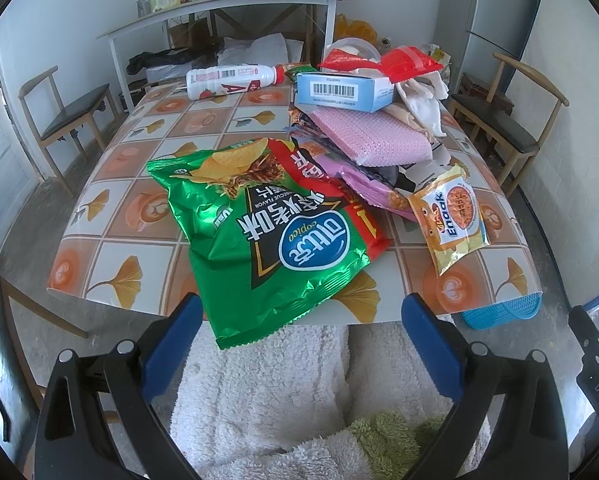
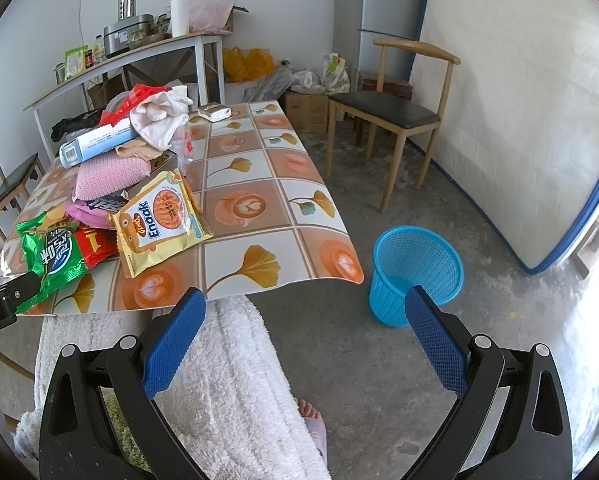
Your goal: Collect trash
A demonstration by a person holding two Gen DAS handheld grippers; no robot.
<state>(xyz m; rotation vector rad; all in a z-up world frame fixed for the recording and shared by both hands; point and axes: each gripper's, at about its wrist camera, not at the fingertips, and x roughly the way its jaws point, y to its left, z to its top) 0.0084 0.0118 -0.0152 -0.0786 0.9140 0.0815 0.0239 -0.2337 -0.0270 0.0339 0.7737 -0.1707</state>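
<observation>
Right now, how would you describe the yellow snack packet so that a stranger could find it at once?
Start at the tiled-pattern table and go to the trash pile near its front edge. Beside the big green chip bag lies the yellow packet. It alone is yellow, with the word "Enaak" in blue and a round cracker pictured on it.
</observation>
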